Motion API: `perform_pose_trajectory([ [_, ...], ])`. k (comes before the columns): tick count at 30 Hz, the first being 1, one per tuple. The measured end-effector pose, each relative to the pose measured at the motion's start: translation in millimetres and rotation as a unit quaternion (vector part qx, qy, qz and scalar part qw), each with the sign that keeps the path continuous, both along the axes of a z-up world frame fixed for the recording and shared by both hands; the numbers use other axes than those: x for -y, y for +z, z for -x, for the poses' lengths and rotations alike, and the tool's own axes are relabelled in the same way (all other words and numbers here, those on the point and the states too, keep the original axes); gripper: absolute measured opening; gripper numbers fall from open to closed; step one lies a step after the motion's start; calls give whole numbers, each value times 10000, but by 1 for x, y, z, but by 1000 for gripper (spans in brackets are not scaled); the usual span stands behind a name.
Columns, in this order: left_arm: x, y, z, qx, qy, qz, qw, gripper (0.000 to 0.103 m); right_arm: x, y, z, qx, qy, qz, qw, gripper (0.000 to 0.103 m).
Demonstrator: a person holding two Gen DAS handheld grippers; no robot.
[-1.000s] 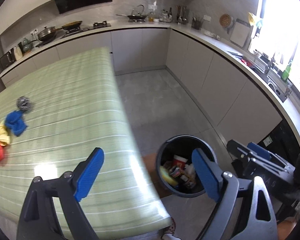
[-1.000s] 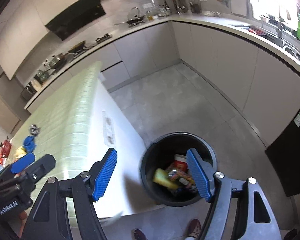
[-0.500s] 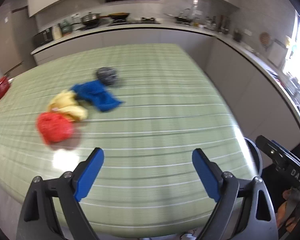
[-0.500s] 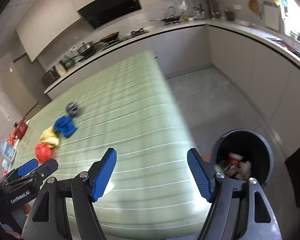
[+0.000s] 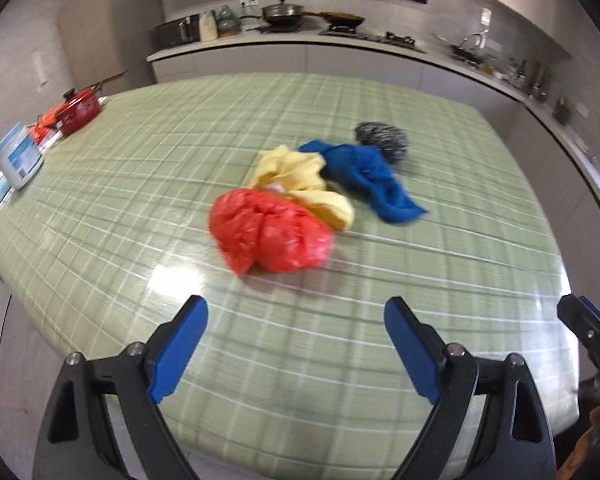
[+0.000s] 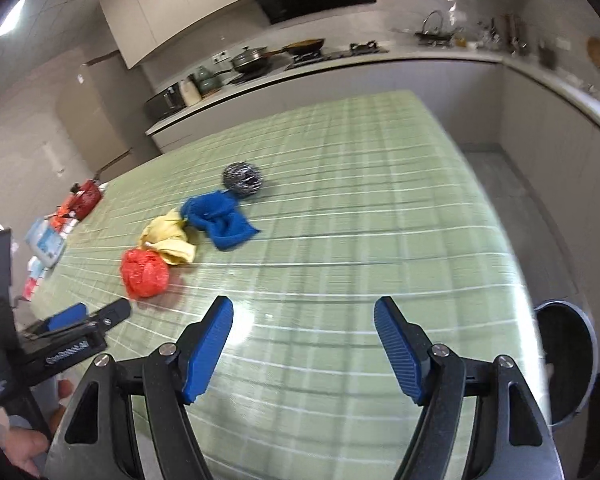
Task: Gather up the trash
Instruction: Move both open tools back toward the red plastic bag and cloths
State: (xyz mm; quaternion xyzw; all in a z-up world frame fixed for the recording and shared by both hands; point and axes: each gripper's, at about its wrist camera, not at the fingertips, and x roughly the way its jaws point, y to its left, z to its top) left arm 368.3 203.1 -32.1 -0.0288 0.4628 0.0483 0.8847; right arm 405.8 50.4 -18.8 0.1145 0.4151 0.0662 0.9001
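In the left wrist view, the left hand-held gripper point(image 5: 296, 322) hangs over the near part of the bench point(image 5: 460, 264), its blue-padded jaws spread wide with nothing between them. Just beyond the gap lies a crumpled red plastic bag point(image 5: 270, 236), slightly left of centre and apart from the pads. Touching the bag's far side is a yellow cloth point(image 5: 300, 178), and right of that a blue cloth point(image 5: 370, 176) lies against a steel wool scrubber point(image 5: 382, 140), the farthest of the row. At the bench's far left edge stand a white jar point(image 5: 18, 156) and a red pot point(image 5: 80, 110). The right hand-held gripper point(image 5: 588, 324) pokes in at the right edge.

In the right wrist view, the right hand-held gripper point(image 6: 304, 322) is likewise spread wide and empty above the bench's point(image 6: 380, 220) near right part. The red plastic bag point(image 6: 144, 274) sits to the far left of it, well apart, with the yellow cloth point(image 6: 168, 238), blue cloth point(image 6: 218, 220) and scrubber point(image 6: 242, 180) trailing away diagonally behind. The left hand-held gripper point(image 6: 88, 314) lies just near of the bag. A black trash bin point(image 6: 576, 360) stands on the floor by the bench's near right corner.
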Motion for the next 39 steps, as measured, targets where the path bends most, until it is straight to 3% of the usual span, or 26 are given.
perform_pose_trajectory([
  [4, -6, -6, -13, -113, 113, 1, 9999, 91, -9, -6, -10, -15, 143, -46, 9999, 75],
  [14, -11, -24, -55, -135, -323, -25, 9994, 91, -37, -10, -38, -32, -39, 3, 10000, 75],
  [22, -84, -34, -72, -167, -775, 95, 9968, 91, -98, -16, -72, -123, -260, -22, 9996, 75],
  [25, -111, -34, -81, -141, -779, 54, 9968, 91, -133, -22, -90, -162, -159, -31, 9997, 75],
  [30, -156, -32, -94, -137, -706, 315, 9969, 91, -183, -32, -109, -272, 36, 8, 9996, 75],
  [39, -169, -43, -119, -177, -891, 314, 9954, 91, -231, -53, -147, -495, 69, 193, 9986, 75],
])
